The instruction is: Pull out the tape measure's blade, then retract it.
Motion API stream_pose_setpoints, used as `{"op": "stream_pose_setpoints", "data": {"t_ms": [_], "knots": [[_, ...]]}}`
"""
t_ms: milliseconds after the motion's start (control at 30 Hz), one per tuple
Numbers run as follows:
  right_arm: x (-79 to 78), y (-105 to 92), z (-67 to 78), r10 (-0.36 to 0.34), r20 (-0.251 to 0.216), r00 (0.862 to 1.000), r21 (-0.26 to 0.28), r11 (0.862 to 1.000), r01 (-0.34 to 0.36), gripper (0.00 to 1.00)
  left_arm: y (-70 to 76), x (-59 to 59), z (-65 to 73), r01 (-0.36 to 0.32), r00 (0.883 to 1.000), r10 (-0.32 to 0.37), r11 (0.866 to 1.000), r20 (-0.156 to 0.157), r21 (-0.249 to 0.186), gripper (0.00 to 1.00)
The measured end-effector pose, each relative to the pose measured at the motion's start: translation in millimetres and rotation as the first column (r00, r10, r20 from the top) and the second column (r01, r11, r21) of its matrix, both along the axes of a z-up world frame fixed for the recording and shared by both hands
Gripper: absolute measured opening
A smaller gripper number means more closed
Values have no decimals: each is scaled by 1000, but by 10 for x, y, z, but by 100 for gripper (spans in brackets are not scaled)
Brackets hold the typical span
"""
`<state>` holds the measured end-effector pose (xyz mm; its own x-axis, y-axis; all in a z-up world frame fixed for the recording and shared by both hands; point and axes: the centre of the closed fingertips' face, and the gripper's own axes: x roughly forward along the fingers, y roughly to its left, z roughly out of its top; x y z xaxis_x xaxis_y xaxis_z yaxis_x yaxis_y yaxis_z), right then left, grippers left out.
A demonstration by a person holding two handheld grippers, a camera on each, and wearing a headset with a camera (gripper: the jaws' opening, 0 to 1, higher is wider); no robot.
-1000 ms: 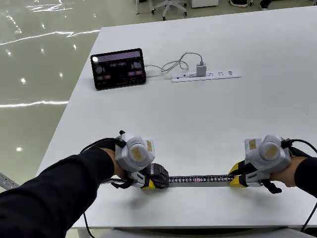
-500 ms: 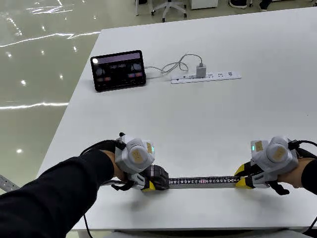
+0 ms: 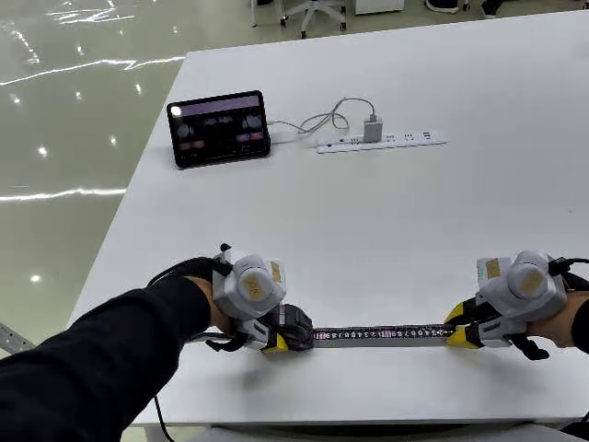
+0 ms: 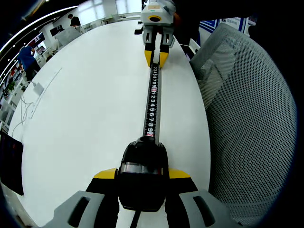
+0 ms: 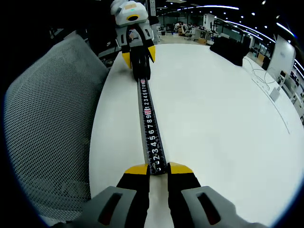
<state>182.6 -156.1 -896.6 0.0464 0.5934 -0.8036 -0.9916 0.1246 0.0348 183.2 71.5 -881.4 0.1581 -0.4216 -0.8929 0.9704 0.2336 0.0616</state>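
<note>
The black tape measure case (image 3: pixel 293 329) rests on the white table (image 3: pixel 386 221) near its front edge, and my left gripper (image 3: pixel 276 343) is shut on it (image 4: pixel 143 173). Its dark numbered blade (image 3: pixel 382 334) runs out flat to the right along the tabletop. My right gripper (image 3: pixel 456 328) is shut on the blade's end (image 5: pixel 157 167). In the left gripper view the blade (image 4: pixel 152 102) stretches away to the right gripper (image 4: pixel 156 58). The right gripper view has the blade (image 5: pixel 147 121) leading back to the case (image 5: pixel 140 66) in the left gripper (image 5: pixel 138 56).
A dark tablet (image 3: pixel 220 127) stands at the table's far left. A white power strip (image 3: pixel 382 141) with a plugged charger and cable lies behind the middle. A grey mesh chair back (image 4: pixel 247 123) sits just off the front edge. The shiny floor (image 3: pixel 64 138) drops away on the left.
My right gripper has moved further right with the blade's end, so more blade is out. The left gripper and the case have stayed put.
</note>
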Motion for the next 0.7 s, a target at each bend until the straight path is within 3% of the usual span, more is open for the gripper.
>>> {"op": "stream_pose_setpoints", "data": {"t_ms": [700], "knots": [[-3, -158, 31, -25, -8, 1000, 3, 1000, 25, 9, -1, 1, -6, -2, 1000, 2, 1000, -2, -2, 33]]}}
